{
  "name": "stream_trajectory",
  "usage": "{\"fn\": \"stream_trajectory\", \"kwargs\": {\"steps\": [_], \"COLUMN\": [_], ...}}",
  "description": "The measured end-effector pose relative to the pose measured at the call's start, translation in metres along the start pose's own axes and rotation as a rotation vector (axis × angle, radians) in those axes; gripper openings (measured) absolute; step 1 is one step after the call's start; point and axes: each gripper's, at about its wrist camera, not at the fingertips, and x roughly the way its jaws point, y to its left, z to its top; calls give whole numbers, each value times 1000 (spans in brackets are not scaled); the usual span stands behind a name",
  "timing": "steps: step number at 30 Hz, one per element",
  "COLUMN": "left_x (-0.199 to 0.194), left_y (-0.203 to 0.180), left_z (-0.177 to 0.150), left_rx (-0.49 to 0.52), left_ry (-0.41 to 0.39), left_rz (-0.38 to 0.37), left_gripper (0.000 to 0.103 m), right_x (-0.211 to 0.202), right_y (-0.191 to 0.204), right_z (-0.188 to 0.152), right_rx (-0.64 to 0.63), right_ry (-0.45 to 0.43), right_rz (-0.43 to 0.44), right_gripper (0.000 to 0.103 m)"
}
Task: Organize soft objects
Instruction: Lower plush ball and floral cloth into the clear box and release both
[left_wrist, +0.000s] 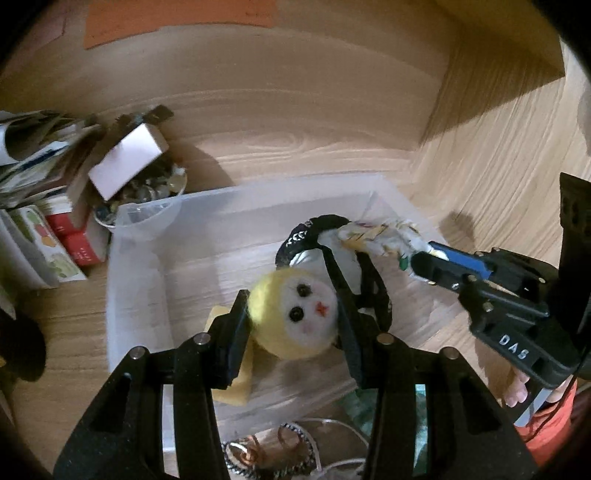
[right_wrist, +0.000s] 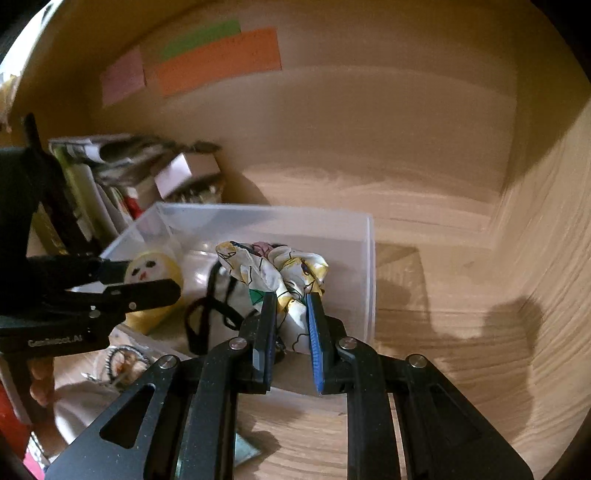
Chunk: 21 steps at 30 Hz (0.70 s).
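Nearest the left wrist camera, the left gripper (left_wrist: 293, 317) has its jaws closed on the round head of a yellow doll (left_wrist: 295, 317), white-faced with two black eyes and a small red mark. The doll sits over the near edge of a clear plastic bin (left_wrist: 136, 295) standing on a wooden shelf (left_wrist: 295, 147). Left of the bin this view shows a stack of books (left_wrist: 40, 229) and an open cardboard box (left_wrist: 125, 166); the right wrist view catches these only as a blur. A little beyond the doll, inside the bin, lies a white pouch (left_wrist: 314, 254) with black cords. Near the camera, below the bin's front wall, coiled wire and beaded rings (left_wrist: 273, 454) lie in a heap, barely visible from the other side.

Further right, the right gripper (right_wrist: 290, 314) has its jaws clamped on a bunched patterned cloth (right_wrist: 280, 269), white and yellow with dark outlines, held over the right part of the bin (right_wrist: 365, 266). Only the right wrist view shows the coloured paper notes (right_wrist: 218, 59) stuck on the far back wall in full, pink, green and orange, and the left gripper (right_wrist: 147, 280) from the side, pinching the doll (right_wrist: 155, 269).
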Motion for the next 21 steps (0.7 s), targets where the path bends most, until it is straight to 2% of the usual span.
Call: {"fn": "stream_trajectory", "kwargs": {"steps": [4, 5, 9, 14, 16, 17, 19, 21], "left_x": [5, 6, 1, -12, -21, -27, -39, -53], "left_y": [0, 2, 5, 5, 3, 2, 0, 0], "left_z": [1, 2, 3, 7, 7, 6, 4, 0], "left_rx": [0, -1, -11, -4, 6, 13, 24, 30], "left_ry": [18, 21, 14, -12, -29, -39, -61, -95], "left_rz": [-5, -5, -3, 8, 21, 26, 30, 42], "left_gripper": [45, 48, 63, 65, 65, 66, 72, 89], "right_x": [4, 5, 3, -6, -14, -19, -29, -38], "right_y": [-1, 0, 2, 3, 3, 4, 6, 8], "right_z": [-3, -2, -1, 1, 2, 2, 3, 3], "right_rx": [-5, -7, -8, -12, -10, -10, -15, -21], "right_ry": [22, 22, 18, -10, -31, -43, -62, -77], "right_rz": [-1, -4, -7, -4, -2, -3, 1, 15], "right_gripper": [19, 19, 34, 46, 55, 56, 56, 59]}}
